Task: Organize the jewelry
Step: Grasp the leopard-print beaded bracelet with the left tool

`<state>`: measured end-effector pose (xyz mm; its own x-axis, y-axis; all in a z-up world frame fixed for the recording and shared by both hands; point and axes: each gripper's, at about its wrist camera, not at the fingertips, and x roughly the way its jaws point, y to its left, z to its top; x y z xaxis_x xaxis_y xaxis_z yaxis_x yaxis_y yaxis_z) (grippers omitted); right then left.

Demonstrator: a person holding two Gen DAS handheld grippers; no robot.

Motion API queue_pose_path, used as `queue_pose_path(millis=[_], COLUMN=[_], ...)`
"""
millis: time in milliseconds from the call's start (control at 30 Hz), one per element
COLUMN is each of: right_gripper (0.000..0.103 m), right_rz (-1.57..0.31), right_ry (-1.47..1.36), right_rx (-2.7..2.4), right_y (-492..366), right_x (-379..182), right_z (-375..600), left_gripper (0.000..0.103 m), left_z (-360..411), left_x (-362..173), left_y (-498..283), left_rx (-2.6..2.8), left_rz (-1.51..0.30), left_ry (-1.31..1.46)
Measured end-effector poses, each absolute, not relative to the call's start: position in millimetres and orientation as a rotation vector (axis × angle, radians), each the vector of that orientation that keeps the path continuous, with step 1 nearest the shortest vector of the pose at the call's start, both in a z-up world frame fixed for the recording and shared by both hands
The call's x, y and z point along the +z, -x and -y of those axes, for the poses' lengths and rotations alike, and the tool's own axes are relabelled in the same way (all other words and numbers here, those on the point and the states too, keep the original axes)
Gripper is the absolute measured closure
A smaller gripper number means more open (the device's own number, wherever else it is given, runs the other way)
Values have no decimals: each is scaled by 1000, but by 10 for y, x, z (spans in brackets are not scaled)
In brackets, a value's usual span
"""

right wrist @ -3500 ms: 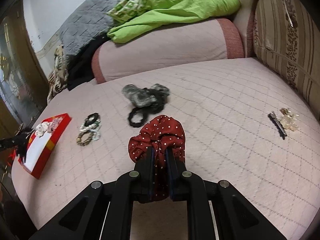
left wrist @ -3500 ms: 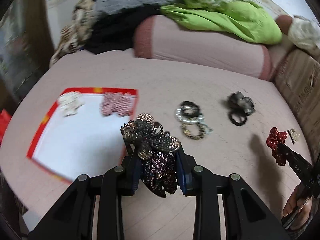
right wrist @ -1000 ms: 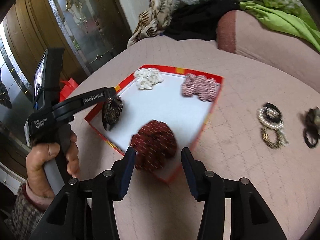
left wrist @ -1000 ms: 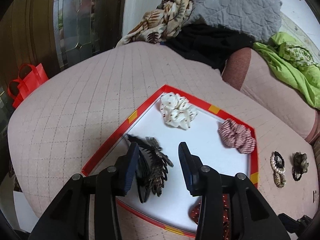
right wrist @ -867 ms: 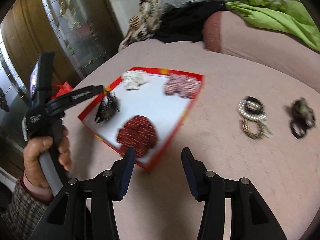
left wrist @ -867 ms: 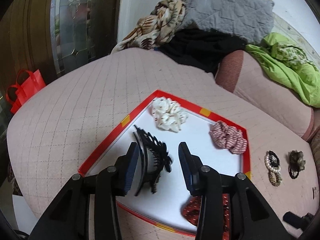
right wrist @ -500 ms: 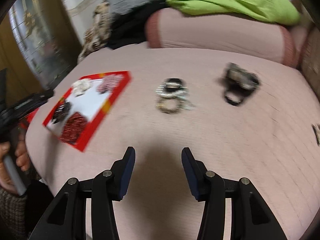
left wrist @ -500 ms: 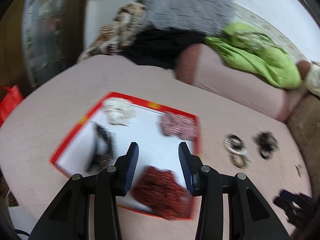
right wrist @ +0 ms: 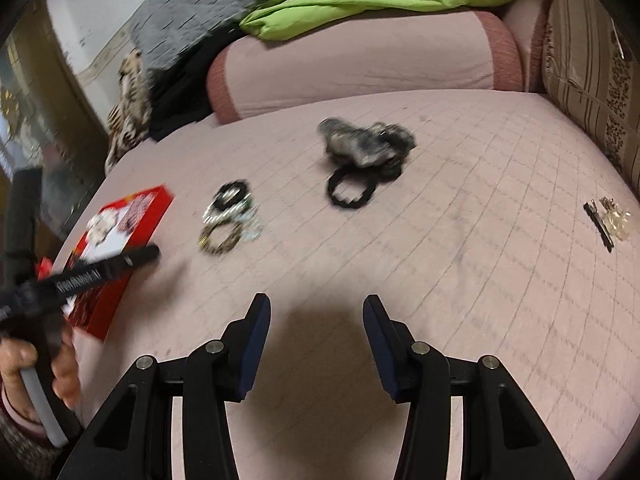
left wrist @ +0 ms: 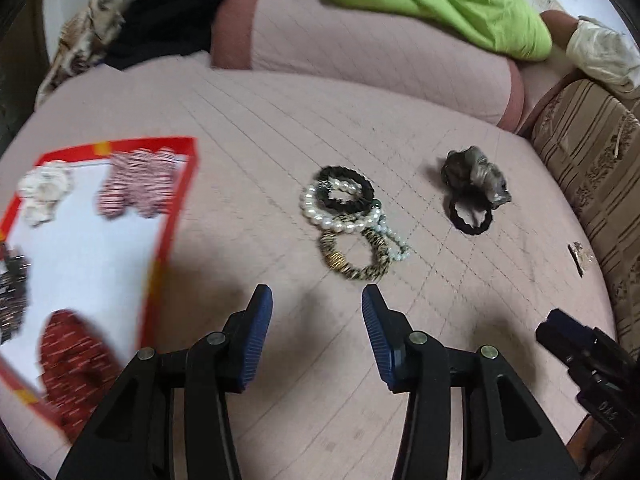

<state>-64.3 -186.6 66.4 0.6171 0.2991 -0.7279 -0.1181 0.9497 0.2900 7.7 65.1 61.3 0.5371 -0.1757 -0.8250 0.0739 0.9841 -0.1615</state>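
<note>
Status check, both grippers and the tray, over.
Left gripper open, empty. Right gripper open, empty. Bracelet pile off the red tray. Path clear.

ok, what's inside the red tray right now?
In the red tray: a cream scrunchie, a pink striped scrunchie, a dark hair claw and a red dotted scrunchie. The tray's left side is cut off; anything there is unseen.

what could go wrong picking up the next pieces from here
The pearl bracelet, black hair tie and leopard bracelet overlap, so the open left gripper might lift several tangled together. The small hair clip near the striped cushion is thin and may slip from the open right gripper.
</note>
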Motion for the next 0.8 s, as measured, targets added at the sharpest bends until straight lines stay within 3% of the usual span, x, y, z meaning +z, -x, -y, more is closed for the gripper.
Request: queue_pose_path(millis=[533, 567, 600, 633, 800], right_gripper=[51, 57, 63, 80, 97], right_rz=[-939, -941, -945, -956, -958], right_ry=[-275, -278, -281, -283, -269], right_rx=[151, 147, 143, 139, 134], right_y=[-596, -617, -628, -643, -567], right_x=[303, 289, 269, 239, 226], right_z=[1963, 1963, 1960, 1954, 1943], left_gripper=[62, 66, 79, 92, 92], left_z=[-508, -517, -512, -503, -496], left_x=[253, 251, 244, 235, 256], left_y=[-624, -620, -618, -608, -449], left_rx=[-159, -149, -128, -115, -143], left_rz=[-1029, -1026, -1023, -1023, -1038], left_ry=[186, 192, 183, 166, 147])
